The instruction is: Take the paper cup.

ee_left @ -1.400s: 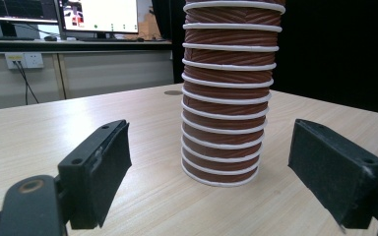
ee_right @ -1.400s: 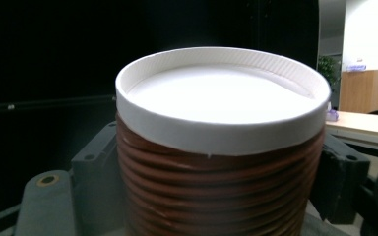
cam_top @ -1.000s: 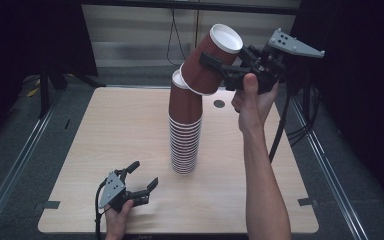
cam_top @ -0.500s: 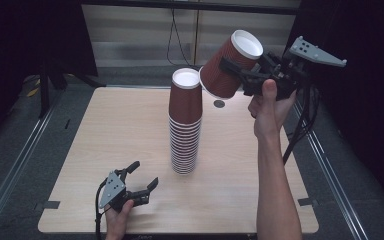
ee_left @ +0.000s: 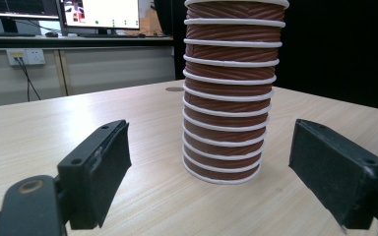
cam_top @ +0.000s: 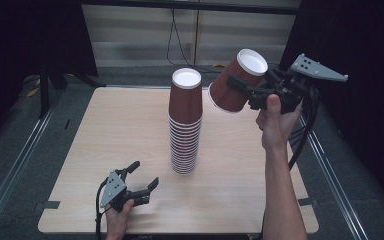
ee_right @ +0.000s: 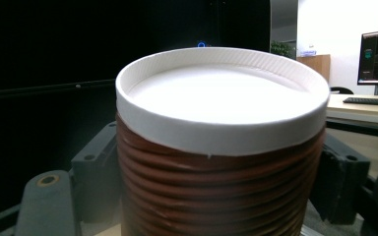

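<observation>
Clamped jaws on the right gripper [cam_top: 244, 89] hold a single brown ribbed paper cup with a white rim [cam_top: 238, 80], one black jaw on each side of its wall, as the right gripper view shows with the cup [ee_right: 221, 147] pinched between the two pads. That cup is raised in the air above the far right part of the pale wooden table [cam_top: 105, 130] and tilts, its open mouth turned up and toward the far right. It hangs just right of the top of the tall stack of nested brown paper cups [cam_top: 185, 125], apart from it. The person's right hand [cam_top: 275, 122] grips the tool from below, the forearm rising from the near edge.

Wide apart and empty, the jaws of the left gripper [cam_top: 141, 176] rest low over the near left part of the table, held by the left hand [cam_top: 117, 220]. They point toward the stack, which stands upright near the table's middle. In the left gripper view the stack [ee_left: 229, 98] rises beyond the gap between the two pads, not touched by either.
</observation>
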